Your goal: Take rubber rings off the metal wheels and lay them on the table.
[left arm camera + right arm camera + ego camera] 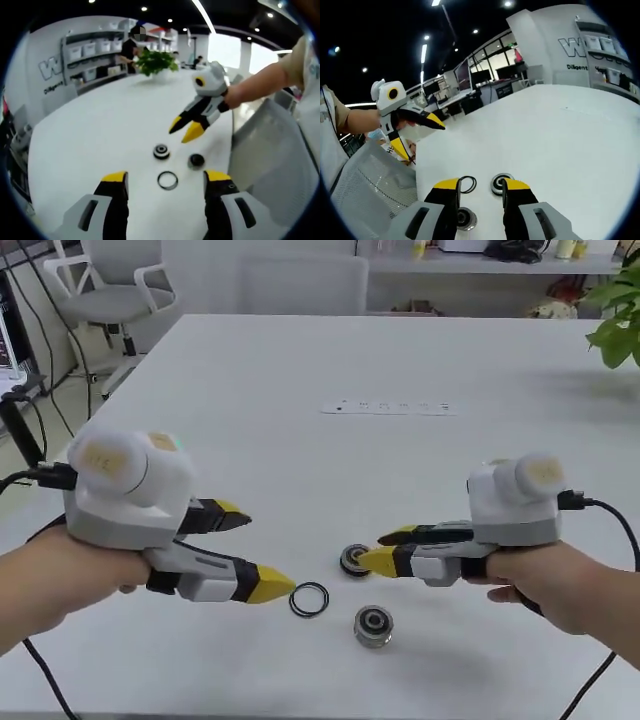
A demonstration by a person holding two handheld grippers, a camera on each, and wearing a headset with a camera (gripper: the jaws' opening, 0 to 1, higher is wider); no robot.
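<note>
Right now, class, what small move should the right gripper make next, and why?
Probably ease the right gripper forward and close on the wheel just ahead of it: its jaws stand open, lined up with that wheel, whose rim looks dark, perhaps still ringed. One rubber ring already lies loose on the table.

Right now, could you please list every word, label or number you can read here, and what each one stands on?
"W": big lettering on the wall, rest cut off.
"Diligent": smaller line under it, rest blurred.
Label strip on the table: too small to read.
</note>
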